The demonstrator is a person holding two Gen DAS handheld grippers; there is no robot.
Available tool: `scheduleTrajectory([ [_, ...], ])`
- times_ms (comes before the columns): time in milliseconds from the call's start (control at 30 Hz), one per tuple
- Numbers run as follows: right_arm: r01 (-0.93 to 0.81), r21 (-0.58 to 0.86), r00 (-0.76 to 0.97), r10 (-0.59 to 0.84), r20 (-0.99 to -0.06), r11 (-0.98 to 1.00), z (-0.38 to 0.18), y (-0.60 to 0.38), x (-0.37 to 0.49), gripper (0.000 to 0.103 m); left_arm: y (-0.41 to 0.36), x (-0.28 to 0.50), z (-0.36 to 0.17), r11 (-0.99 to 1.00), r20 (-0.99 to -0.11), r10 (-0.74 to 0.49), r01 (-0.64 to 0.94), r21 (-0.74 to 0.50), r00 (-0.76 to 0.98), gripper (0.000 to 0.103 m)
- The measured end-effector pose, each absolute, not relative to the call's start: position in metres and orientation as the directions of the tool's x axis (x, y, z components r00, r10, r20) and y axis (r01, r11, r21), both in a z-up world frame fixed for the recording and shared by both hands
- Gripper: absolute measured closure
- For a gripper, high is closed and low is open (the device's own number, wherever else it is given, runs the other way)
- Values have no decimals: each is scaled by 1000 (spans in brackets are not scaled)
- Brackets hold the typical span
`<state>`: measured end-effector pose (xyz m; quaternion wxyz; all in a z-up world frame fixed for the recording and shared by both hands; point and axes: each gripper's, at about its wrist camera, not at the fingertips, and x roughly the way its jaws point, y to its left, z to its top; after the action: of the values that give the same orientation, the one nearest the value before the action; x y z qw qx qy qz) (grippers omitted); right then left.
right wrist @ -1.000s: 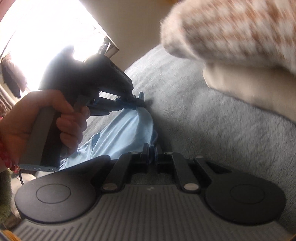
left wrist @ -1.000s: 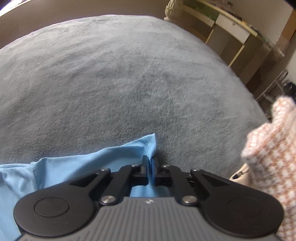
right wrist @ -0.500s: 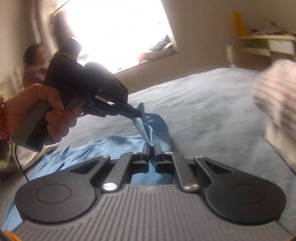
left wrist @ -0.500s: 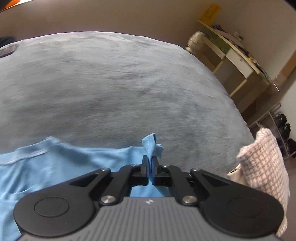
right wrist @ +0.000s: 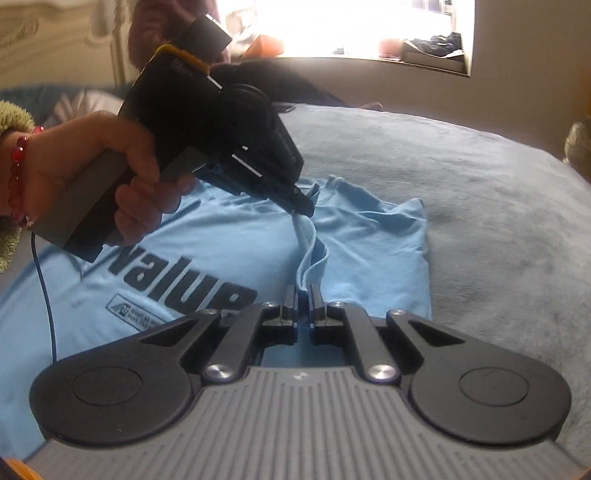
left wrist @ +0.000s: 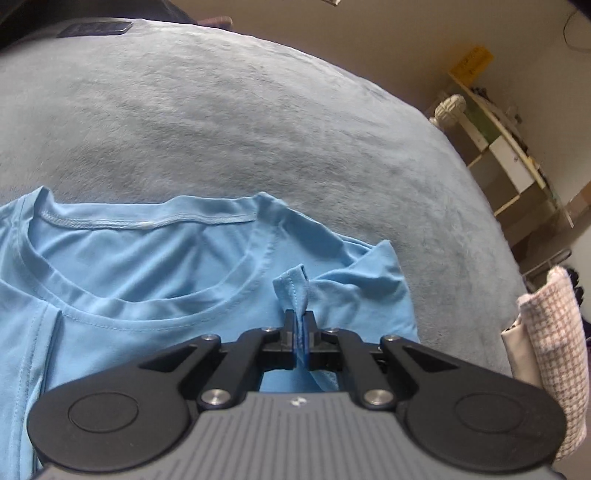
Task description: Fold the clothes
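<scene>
Nearest to us, our left gripper (left wrist: 300,325) is clamped on a pinch of the light blue T-shirt (left wrist: 147,280), a small fold of hem standing up just past its fingertips. Our right gripper (right wrist: 303,299) is likewise closed on the same shirt, a ridge of cloth rising from between its jaws and running up to the left gripper's tip, which shows in the right wrist view at the end of the black tool held in our left hand (right wrist: 92,177). A red bead bracelet (right wrist: 16,173) sits on that wrist beside a fuzzy green cuff (right wrist: 11,118).

The T-shirt lies spread on the grey blanket (left wrist: 258,122) that covers the bed, chest side up: dark printed lettering (right wrist: 177,280) shows in the right wrist view, and the round neckline (left wrist: 147,221) opens just beyond the left gripper in the left wrist view. One sleeve (right wrist: 391,236) lies flat to the right of the lifted ridge.

At the right edge of the left wrist view a checked pink-and-white cloth (left wrist: 554,339) sits at the bed's edge. Farther off, a dark flat object (left wrist: 94,28) lies at the far side of the blanket, and a wooden shelf unit (left wrist: 506,147) stands against the wall. In the right wrist view a bright window (right wrist: 354,26) glares above the sill.
</scene>
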<state>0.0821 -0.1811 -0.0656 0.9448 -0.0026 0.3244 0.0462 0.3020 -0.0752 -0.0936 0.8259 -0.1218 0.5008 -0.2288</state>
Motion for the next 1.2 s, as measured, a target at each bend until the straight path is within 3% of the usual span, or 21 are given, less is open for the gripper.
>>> scheduleTrajectory([
  [133, -113, -49, 760, 55, -648, 992, -75, -162, 90, 98, -66, 306, -103, 852, -762, -522, 279, -442, 384, 97],
  [267, -134, -68, 744, 55, -666, 989, -86, -153, 95, 97, -48, 309, -110, 840, -746, -543, 252, -481, 384, 83],
  [400, -158, -74, 750, 71, -658, 985, -88, -145, 93, 94, -31, 309, -113, 826, -730, -563, 228, -516, 387, 82],
  [467, -164, -43, 755, 97, -649, 986, -85, -145, 90, 85, -27, 306, -112, 816, -721, -577, 228, -532, 383, 79],
  [500, -162, -30, 756, 105, -646, 986, -84, -145, 88, 83, -25, 304, -111, 810, -717, -584, 228, -540, 381, 77],
  [567, -152, -32, 754, 95, -650, 988, -85, -144, 88, 80, -23, 301, -110, 798, -707, -602, 233, -556, 372, 60],
  [700, -123, -1, 751, 92, -654, 992, -83, -146, 82, 80, -38, 296, -110, 798, -717, -603, 259, -544, 350, 52],
  [833, -100, 77, 767, 126, -629, 992, -77, -150, 72, 80, -60, 294, -114, 834, -752, -550, 286, -472, 362, 59],
  [933, -93, 43, 777, 99, -621, 995, -74, -151, 76, 80, -67, 292, -113, 845, -754, -531, 316, -432, 388, 89],
  [1200, -43, 59, 753, 71, -654, 997, -91, -162, 121, 83, -61, 292, -119, 852, -744, -523, 284, -440, 417, 100],
])
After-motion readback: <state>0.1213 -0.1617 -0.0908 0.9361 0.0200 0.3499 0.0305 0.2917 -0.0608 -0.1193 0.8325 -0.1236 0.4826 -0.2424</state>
